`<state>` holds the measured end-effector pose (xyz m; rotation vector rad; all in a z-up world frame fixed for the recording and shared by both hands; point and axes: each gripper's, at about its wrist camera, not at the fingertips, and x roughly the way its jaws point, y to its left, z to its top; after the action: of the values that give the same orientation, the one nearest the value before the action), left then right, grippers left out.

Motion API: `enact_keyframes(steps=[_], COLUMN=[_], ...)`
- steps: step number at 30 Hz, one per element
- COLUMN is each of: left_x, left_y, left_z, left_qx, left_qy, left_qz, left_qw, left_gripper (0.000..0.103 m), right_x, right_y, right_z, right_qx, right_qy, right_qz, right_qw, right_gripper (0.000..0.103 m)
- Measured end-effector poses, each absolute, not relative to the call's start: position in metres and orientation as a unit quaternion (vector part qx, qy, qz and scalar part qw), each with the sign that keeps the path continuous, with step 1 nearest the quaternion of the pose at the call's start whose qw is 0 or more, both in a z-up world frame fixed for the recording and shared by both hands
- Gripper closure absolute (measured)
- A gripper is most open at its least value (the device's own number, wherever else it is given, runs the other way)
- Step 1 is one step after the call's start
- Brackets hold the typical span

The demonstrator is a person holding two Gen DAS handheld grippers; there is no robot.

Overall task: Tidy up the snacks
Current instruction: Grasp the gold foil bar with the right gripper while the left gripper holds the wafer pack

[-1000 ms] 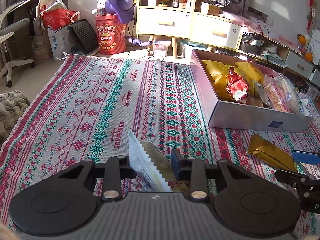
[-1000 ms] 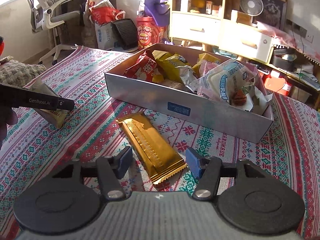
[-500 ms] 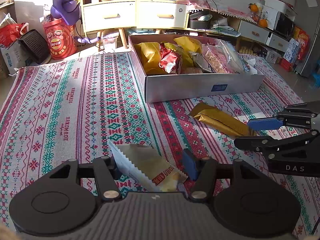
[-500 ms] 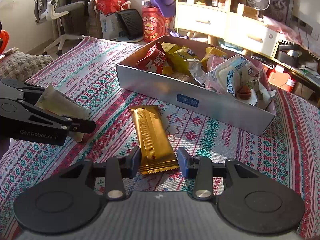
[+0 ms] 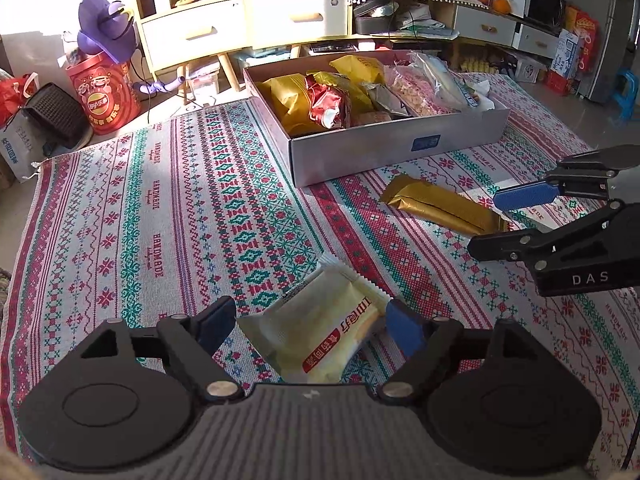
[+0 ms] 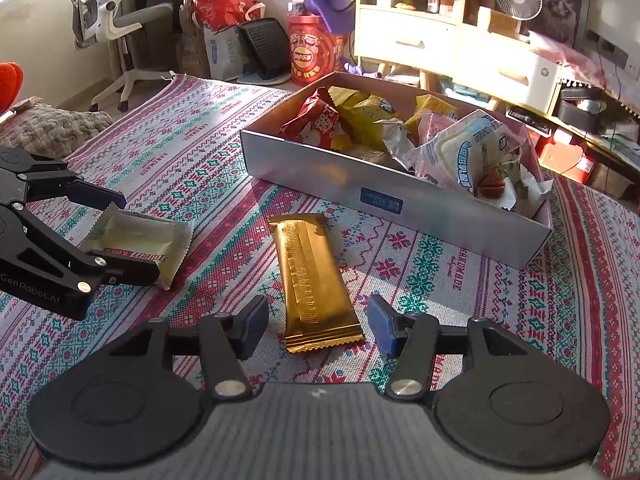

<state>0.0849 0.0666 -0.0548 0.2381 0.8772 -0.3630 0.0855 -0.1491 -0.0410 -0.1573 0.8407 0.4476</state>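
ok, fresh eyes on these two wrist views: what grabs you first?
The open grey box heaped with bright snack bags, far side of the patterned cloth. In front of it lies a gold wrapped bar, its near end between the right gripper and its opening jaws, pads clear of it. To its left, a pale yellow packet lies on the cloth between the left gripper jaws, also opening.

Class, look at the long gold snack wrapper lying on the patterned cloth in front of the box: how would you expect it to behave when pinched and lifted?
The gold wrapper looks glossy, so it may slip between pads. It lies flat and straight, suggesting a fairly stiff bar inside that would probably not droop much. Its crimped ends look thin and would likely crumple if pinched there. It will hardly roll.
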Motion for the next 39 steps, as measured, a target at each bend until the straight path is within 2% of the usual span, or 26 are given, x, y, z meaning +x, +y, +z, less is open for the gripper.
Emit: enact_keyframes(steps=[5,14,25,30,34,36,39], left_x=[0.088,0.081,0.087,0.085,0.086,0.086,0.086], left_y=[0.063,0.045,0.032,0.030,0.033,0.033,0.032], left_z=[-0.060,-0.064,-0.065,-0.063,-0.062,-0.061,-0.060], left_qx=[0.131,0.184,0.202,0.193,0.170,0.161,0.154], left_qy=[0.428,0.437,0.418,0.421,0.434,0.437,0.442], left_qz=[-0.224,-0.280,-0.272,-0.287,-0.284,-0.275,-0.264], left_qw=[0.866,0.835,0.843,0.838,0.838,0.841,0.844], left_gripper=[0.012,0.012,0.010,0.026,0.036,0.045,0.047], right_x=[0.088,0.091,0.091,0.091,0.090,0.089,0.089], right_y=[-0.147,-0.148,-0.149,-0.149,-0.148,-0.146,-0.145], right_z=[-0.042,-0.045,-0.046,-0.046,-0.045,-0.044,-0.043], right_qx=[-0.075,-0.073,-0.075,-0.074,-0.075,-0.077,-0.081], right_qy=[0.402,0.402,0.397,0.396,0.396,0.396,0.396], right_qz=[0.214,0.208,0.204,0.205,0.210,0.212,0.210], right_qw=[0.887,0.888,0.892,0.892,0.891,0.890,0.890], right_gripper=[0.051,0.052,0.055,0.055,0.064,0.068,0.070])
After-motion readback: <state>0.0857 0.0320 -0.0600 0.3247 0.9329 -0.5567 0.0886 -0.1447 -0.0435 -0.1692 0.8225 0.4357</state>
